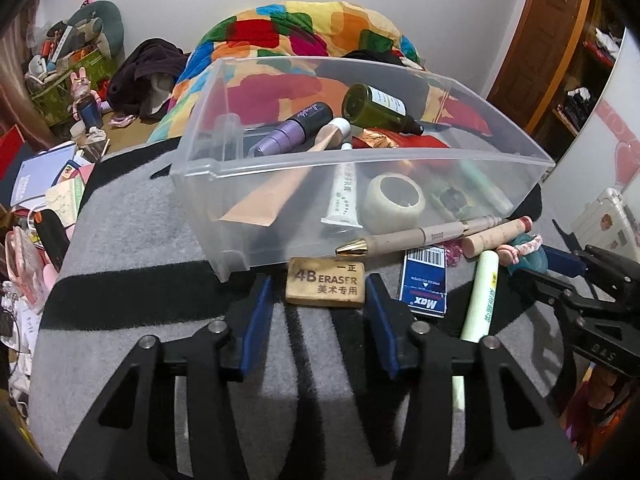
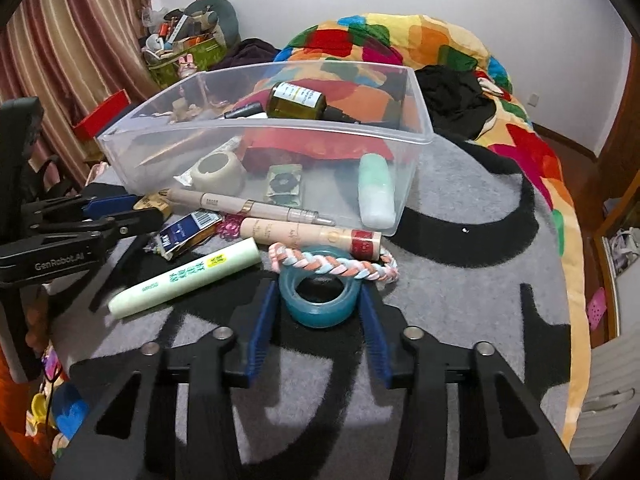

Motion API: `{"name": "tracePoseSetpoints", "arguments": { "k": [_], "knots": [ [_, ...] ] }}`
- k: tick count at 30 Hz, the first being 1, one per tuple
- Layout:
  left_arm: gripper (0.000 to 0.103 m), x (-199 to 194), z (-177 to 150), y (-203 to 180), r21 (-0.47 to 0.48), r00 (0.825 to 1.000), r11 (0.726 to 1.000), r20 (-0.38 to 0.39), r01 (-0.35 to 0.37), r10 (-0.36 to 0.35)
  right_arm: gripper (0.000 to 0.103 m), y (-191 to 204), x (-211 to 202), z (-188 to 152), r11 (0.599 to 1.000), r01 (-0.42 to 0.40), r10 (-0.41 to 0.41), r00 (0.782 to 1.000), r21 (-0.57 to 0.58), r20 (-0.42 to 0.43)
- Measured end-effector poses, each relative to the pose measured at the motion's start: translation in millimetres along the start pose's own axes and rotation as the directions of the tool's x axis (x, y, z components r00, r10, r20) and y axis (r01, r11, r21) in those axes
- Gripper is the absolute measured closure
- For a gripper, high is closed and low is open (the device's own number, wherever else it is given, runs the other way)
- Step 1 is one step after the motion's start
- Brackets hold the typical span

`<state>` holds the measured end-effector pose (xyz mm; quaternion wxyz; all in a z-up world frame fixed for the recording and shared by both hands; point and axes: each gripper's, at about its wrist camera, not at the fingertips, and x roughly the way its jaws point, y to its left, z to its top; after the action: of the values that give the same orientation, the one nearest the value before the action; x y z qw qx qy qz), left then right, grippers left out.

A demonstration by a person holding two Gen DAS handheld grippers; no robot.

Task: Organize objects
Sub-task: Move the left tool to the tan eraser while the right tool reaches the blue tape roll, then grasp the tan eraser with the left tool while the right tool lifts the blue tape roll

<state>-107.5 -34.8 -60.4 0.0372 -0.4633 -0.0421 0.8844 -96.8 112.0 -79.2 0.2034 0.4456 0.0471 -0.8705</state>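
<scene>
A clear plastic bin stands on a grey and black rug and holds bottles, tubes and a roll of tape. In front of it lies a tan 4B eraser. My left gripper is open with its blue pads either side of the eraser. My right gripper is open around a blue tape roll, pads close to its sides. Its fingers also show at the right edge of the left wrist view. A braided band lies against the roll.
Loose in front of the bin are a beige pen, a pink tube, a pale green tube and a blue Max staple box. A colourful quilt lies behind. Clutter fills the floor at left.
</scene>
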Motion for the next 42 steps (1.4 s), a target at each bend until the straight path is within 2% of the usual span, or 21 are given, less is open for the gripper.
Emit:
{"name": "tracePoseSetpoints", "arguments": {
  "k": [1,7,16,26,32,42],
  "knots": [
    [0.063,-1,-1,1,0.000,1.000,1.000,0.004,0.003,-0.003,0.067,0,0,0,1.000,-0.002,0.002,1.000,0.001,0.001],
    [0.063,-5,-9,0,0.007,1.000,1.000,0.028,0.000,0.000,0.067,-2,-7,-6,1.000,-0.013,0.013,1.000,0.016,0.006],
    [0.064,-25,-12,2,-0.031,0.997,0.999,0.065,0.045,-0.043,0.067,7,-24,-10,0.999,-0.037,0.037,0.999,0.001,0.030],
    [0.064,-62,-2,-6,-0.015,0.985,0.998,0.164,0.063,-0.060,0.067,22,-48,18,0.996,-0.085,0.088,0.988,-0.033,0.125],
    [0.064,-82,11,-12,0.004,0.971,0.998,0.231,0.067,-0.067,0.067,28,-53,37,0.996,-0.074,0.082,0.982,-0.054,0.173],
    [0.064,-90,37,-15,0.007,0.954,0.998,0.295,0.058,-0.057,0.068,25,-45,71,0.997,-0.058,0.065,0.976,-0.041,0.208]
  ]
}}
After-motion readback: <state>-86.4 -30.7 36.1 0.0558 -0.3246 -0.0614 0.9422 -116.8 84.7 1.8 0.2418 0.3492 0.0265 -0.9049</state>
